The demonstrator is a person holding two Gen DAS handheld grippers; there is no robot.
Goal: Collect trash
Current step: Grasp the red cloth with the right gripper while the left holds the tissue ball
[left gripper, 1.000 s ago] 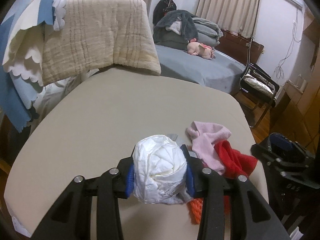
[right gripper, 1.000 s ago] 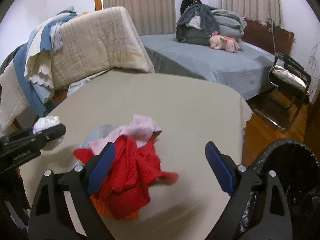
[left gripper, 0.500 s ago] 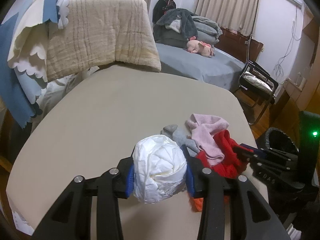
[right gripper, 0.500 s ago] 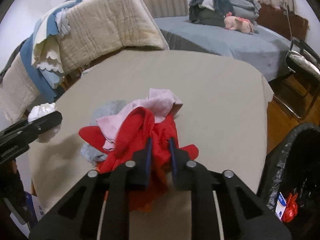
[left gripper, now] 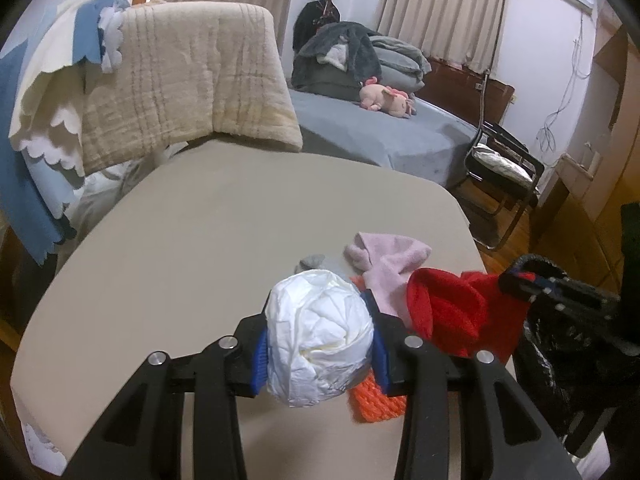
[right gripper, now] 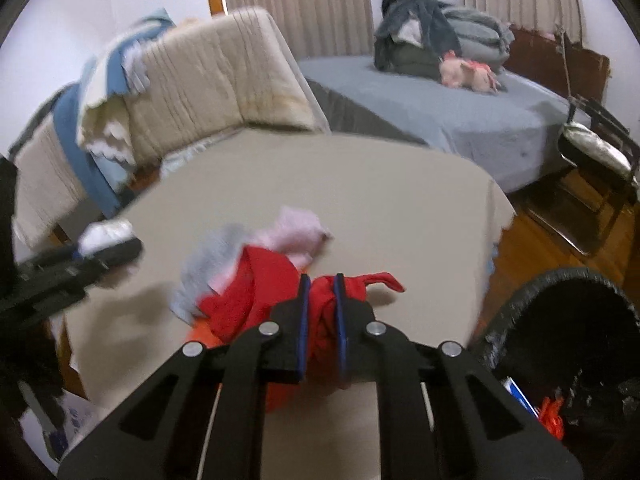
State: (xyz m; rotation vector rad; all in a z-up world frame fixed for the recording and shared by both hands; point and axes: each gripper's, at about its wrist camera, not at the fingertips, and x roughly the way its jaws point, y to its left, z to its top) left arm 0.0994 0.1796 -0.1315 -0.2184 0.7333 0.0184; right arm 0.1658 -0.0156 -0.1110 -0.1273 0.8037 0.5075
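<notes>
Beige table [left gripper: 200,240]; left gripper [left gripper: 318,336] clamps paper wad [left gripper: 318,332]; right gripper [right gripper: 320,304] pinches red cloth [right gripper: 256,288].

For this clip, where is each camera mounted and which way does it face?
Left wrist: sits behind the left claw, looking down along it over the beige table toward the bed; its own fingers clamp a white paper wad.
Right wrist: sits behind the right claw, facing the same way; its fingers pinch a red cloth, black bin at right.
Shared: table, bed, cloth pile, and each view catches the other claw.
</notes>
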